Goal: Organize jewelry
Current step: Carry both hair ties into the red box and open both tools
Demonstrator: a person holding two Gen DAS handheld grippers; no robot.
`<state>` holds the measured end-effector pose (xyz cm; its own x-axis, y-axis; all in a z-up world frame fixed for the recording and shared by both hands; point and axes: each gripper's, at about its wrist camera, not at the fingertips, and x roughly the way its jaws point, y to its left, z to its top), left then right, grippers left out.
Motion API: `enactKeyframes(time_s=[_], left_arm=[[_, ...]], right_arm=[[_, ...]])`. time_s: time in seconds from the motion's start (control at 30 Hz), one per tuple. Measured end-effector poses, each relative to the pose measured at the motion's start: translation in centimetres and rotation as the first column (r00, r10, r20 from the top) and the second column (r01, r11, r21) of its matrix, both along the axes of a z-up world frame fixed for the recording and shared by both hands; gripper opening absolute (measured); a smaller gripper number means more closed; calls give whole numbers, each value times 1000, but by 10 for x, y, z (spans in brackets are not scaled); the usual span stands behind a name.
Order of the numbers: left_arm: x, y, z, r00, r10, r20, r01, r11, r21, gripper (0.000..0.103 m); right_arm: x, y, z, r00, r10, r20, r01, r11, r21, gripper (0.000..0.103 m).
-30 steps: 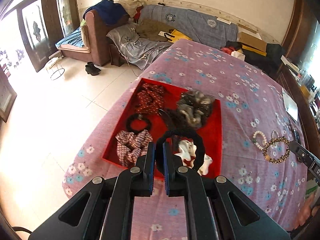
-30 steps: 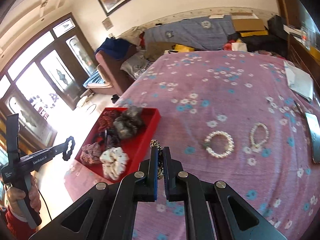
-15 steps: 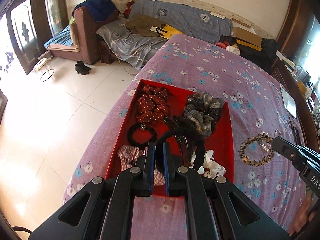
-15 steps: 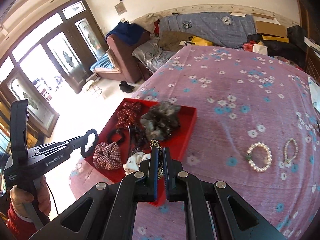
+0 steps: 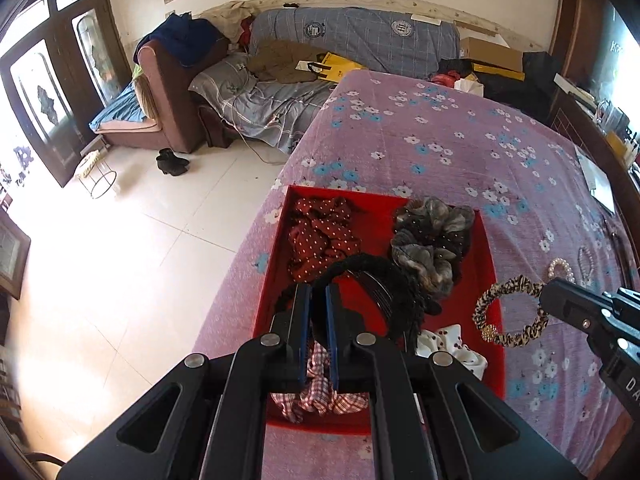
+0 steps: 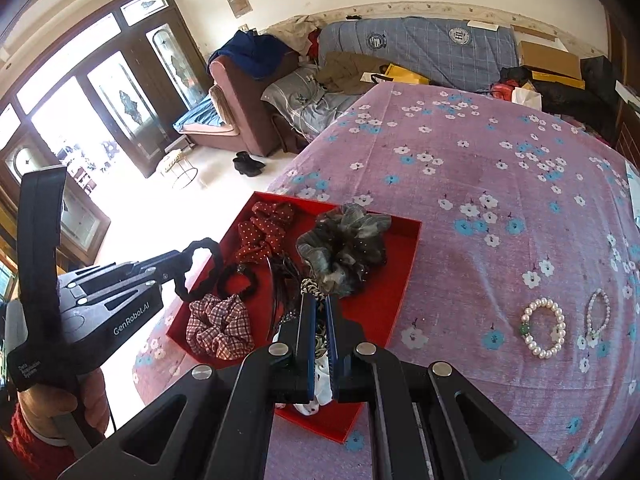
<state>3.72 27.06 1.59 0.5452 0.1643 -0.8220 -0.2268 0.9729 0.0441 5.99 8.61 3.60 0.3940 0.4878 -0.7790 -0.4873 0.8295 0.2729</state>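
Note:
A red tray (image 5: 490,264) (image 6: 400,280) sits on the flowered purple cloth. It holds a red dotted scrunchie (image 5: 320,232), a grey scrunchie (image 5: 432,240), a plaid scrunchie (image 6: 220,326), a white one (image 5: 452,346) and a black hair tie (image 6: 236,280). My left gripper (image 5: 317,296) is shut on a black ring-shaped scrunchie (image 5: 360,268) above the tray; it also shows in the right wrist view (image 6: 200,272). My right gripper (image 6: 319,306) is shut on a leopard-print scrunchie (image 5: 510,310), held over the tray's right edge.
Two pearl bracelets (image 6: 544,328) (image 6: 598,314) lie on the cloth right of the tray. A sofa with clothes (image 5: 360,40) stands beyond the table. The tiled floor (image 5: 120,240) drops off to the left. A paper (image 5: 600,180) lies at far right.
Both grippers have moved forward over the tray. The right gripper carried the leopard-print scrunchie left from the cloth to the tray's right edge. The left still holds the black scrunchie.

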Motion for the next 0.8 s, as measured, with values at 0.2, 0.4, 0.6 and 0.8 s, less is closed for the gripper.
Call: enactKeyframes(time_s=[0.2, 0.4, 0.6, 0.8], left_arm=[[7, -2, 4, 1000, -14, 10, 14, 1000, 15, 7], [16, -4, -1, 1000, -28, -1, 28, 1000, 12, 7], [35, -6, -8, 999, -47, -24, 48, 999, 18, 7], [59, 2, -19, 998, -59, -31, 58, 998, -9, 7]], right_arm=[[-2, 5, -3, 1000, -4, -1, 4, 1000, -5, 6], [1, 3, -7, 1000, -20, -11, 20, 1000, -11, 6], [8, -2, -12, 999, -36, -37, 36, 999, -11, 6], [11, -2, -23, 997, -48, -59, 48, 999, -7, 6]])
